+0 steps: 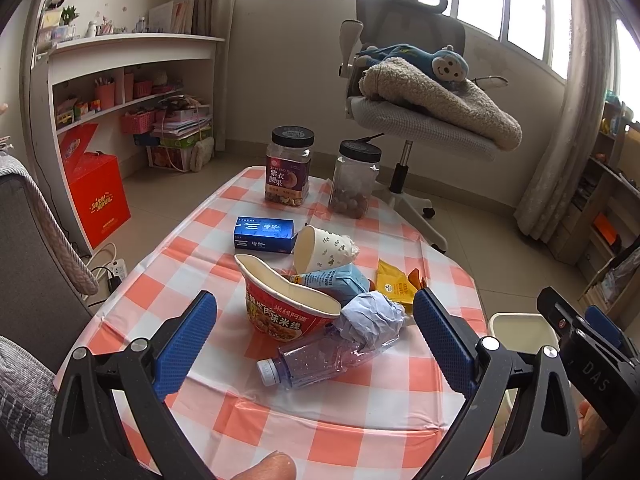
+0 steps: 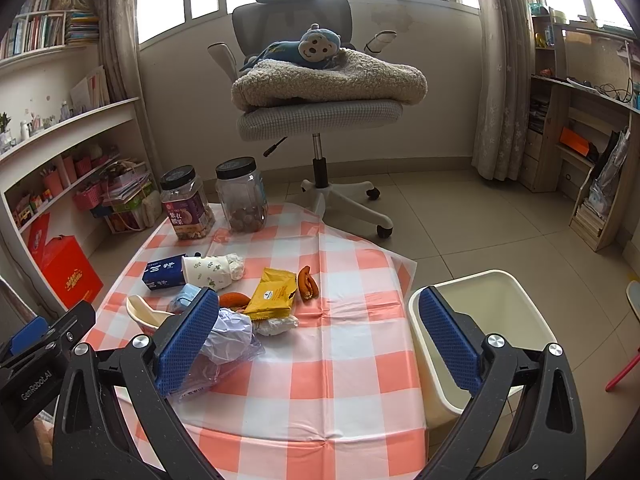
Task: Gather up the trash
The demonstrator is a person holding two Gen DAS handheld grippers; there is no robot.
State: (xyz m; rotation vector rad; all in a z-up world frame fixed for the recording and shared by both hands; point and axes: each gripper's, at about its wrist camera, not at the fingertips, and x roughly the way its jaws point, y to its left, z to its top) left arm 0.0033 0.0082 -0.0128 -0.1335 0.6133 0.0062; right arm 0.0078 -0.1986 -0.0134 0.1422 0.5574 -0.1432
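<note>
Both grippers hang over the near edge of the table (image 2: 332,364) with its orange-and-white checked cloth, and both stand released, holding nothing. The left gripper (image 1: 316,336) frames the heap of trash: a crushed plastic bottle (image 1: 320,358) lies on its side between the spread jaws, cap toward the near edge, with a crumpled paper wad (image 1: 370,318) resting on it and a red noodle bowl (image 1: 286,306) just behind. Past them lie a tipped paper cup (image 1: 324,248), a blue box (image 1: 264,234) and a yellow wrapper (image 1: 394,282). The right gripper (image 2: 320,336) has the trash beside its left jaw, and the cream bin (image 2: 516,316) stands off the table's right edge, behind its right jaw.
</note>
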